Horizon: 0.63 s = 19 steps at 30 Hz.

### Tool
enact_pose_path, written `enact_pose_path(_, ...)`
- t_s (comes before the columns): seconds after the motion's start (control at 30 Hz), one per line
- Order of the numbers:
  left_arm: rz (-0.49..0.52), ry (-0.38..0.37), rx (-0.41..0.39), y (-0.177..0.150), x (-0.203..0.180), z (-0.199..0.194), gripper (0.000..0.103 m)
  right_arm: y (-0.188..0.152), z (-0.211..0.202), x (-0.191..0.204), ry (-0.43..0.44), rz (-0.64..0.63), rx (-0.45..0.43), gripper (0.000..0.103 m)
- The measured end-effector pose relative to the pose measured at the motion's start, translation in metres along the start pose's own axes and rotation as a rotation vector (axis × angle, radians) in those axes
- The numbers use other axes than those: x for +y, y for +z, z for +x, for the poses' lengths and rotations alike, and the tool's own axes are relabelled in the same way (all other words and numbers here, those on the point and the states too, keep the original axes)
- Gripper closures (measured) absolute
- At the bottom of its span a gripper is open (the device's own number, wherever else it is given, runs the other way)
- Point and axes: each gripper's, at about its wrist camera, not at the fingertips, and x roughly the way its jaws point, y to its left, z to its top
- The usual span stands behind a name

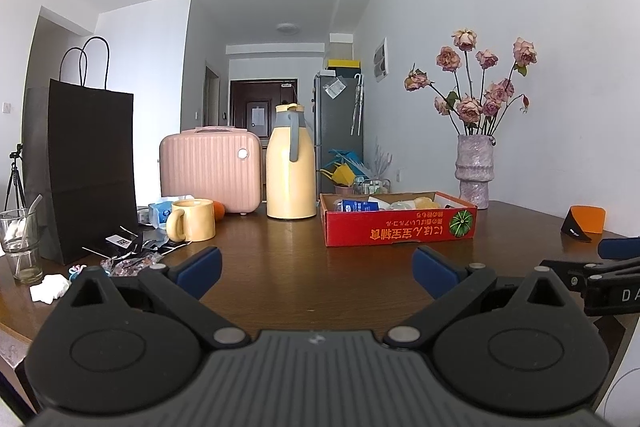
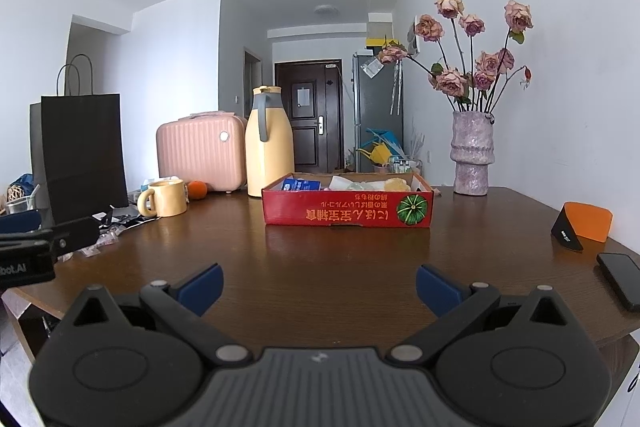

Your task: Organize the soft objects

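Hovering low over the near edge of the brown wooden tabletop (image 1: 304, 267), the left gripper (image 1: 317, 271) is released, its 2 blue-padded fingers (image 1: 200, 269) spread wide with nothing between them. The right gripper (image 2: 319, 287) is likewise released and empty, level with it at the same edge; its black body shows at the right border of the left wrist view, and the left one shows at the left border of the right wrist view.

Ahead of both, well apart from the fingers, sits a shallow red cardboard box (image 2: 347, 213) with a green pumpkin picture and printed characters upside down on its front wall. Inside it lie the soft objects: a blue-and-white packet (image 2: 298, 184), some pale clear-wrapped items (image 2: 354, 185) and a yellow piece (image 2: 397, 183); what each one is cannot be told from here.

Just left of the box stands a tall yellow thermos jug (image 2: 268, 145) with a grey handle, and beside it a pink ribbed case (image 2: 200, 155). Nearer, a yellow mug (image 2: 164, 199) sits with a small orange fruit (image 2: 197, 189) close by. A black paper bag (image 1: 86, 167) stands upright at the left, with a drinking glass (image 1: 20, 245) and scattered wrappers (image 1: 128, 259) near its foot. At the right, a mauve vase (image 2: 472, 155) holds dried pink roses (image 2: 476, 43), and an orange-and-black object (image 2: 582, 225) rests near a dark phone (image 2: 622, 279).
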Motion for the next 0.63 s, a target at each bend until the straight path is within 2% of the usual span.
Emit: enact_pose_path(0.63, 0.003, -0.004, -0.007, -0.0013, 0.0023, -0.0012, 0.000, 0.0002, 0.0031, -0.0026, 0.003, 0.006, 0.007, 0.000)
